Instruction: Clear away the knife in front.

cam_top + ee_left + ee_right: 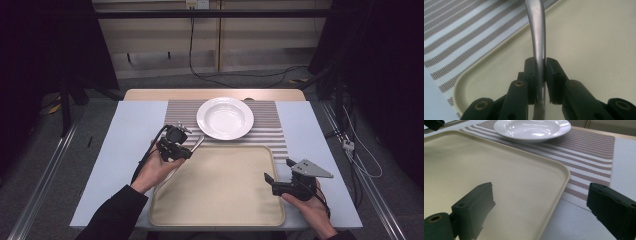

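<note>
From the high view, the left gripper (176, 145) hangs over the tray's (220, 210) far left corner, clamped on a slim metal utensil (196, 145) whose handle slants toward the striped placemat (270, 125). The utensil is lifted, not lying on anything. A white plate (225, 118) sits on the placemat near the table's (130, 125) far edge, just beyond the tray's far rim. The right gripper (276, 175) hovers over the tray's right rim, near its front right corner, with its jaws spread and nothing between them.

In the left gripper view, the jaws are closed tight on the utensil (538, 47), gripping its flat metal handle about midway; the shaft runs up and away over the tray's (586, 37) bare floor, with the tray's rounded corner and the placemat (461, 32) to the side. The working end is out of frame, so I cannot tell whether it is a spoon or a fork.

In the right gripper view, the jaws stand wide apart and empty, straddling the tray's (506, 180) right rim; the plate (531, 128) rests on the placemat (589, 152) ahead.

Judging by this, the pick-up is done: the utensil is firmly held and off the surface. What seems left is to carry it to its place, likely beside the plate or on the tray, and release it.
</note>
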### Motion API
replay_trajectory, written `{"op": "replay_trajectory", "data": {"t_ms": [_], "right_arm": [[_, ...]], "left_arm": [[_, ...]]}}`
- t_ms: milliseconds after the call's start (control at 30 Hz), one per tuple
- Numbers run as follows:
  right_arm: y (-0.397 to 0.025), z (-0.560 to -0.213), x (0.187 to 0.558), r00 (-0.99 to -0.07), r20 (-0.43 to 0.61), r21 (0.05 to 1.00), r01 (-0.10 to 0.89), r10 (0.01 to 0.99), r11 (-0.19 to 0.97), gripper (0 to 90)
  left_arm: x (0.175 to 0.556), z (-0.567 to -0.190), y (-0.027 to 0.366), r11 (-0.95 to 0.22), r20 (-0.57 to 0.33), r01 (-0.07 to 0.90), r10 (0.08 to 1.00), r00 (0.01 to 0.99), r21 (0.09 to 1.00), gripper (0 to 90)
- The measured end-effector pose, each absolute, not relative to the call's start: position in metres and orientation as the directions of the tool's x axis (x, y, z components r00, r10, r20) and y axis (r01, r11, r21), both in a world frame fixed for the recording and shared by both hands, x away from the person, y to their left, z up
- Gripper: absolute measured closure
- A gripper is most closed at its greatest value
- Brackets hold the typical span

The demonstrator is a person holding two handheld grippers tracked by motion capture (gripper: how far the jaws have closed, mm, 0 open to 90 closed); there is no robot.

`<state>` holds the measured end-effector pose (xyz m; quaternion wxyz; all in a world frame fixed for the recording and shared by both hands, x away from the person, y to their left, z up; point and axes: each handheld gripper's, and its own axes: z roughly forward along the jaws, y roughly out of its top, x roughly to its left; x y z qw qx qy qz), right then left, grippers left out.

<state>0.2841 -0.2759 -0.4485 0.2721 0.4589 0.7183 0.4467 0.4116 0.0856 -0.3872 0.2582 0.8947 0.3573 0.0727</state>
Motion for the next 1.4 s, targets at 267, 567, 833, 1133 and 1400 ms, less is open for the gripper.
{"op": "replay_trajectory", "data": {"t_ms": [267,567,833,1133,1400], "right_arm": [[-0.274,-0.448,0.283,-0.438,0.013,0.891,0.413,0.899,0.189,7.3],[-0.275,-0.448,0.283,-0.433,0.007,0.890,0.414,0.901,0.192,7.3],[-0.276,-0.448,0.283,-0.434,0.006,0.890,0.413,0.901,0.193,7.3],[-0.276,-0.448,0.284,-0.429,0.007,0.889,0.417,0.903,0.191,7.2],[-0.276,-0.449,0.283,-0.431,0.009,0.889,0.417,0.902,0.191,7.2]], "left_arm": [[0.409,-0.400,0.080,-0.634,-0.060,0.604,0.665,0.745,0.483,79.6],[0.407,-0.414,0.077,-0.646,-0.063,0.616,0.665,0.744,0.452,79.6],[0.406,-0.425,0.075,-0.651,-0.067,0.626,0.668,0.741,0.429,79.6],[0.400,-0.427,0.078,-0.643,-0.059,0.633,0.680,0.731,0.430,79.5],[0.394,-0.428,0.084,-0.636,-0.068,0.630,0.678,0.732,0.446,79.2]]}}
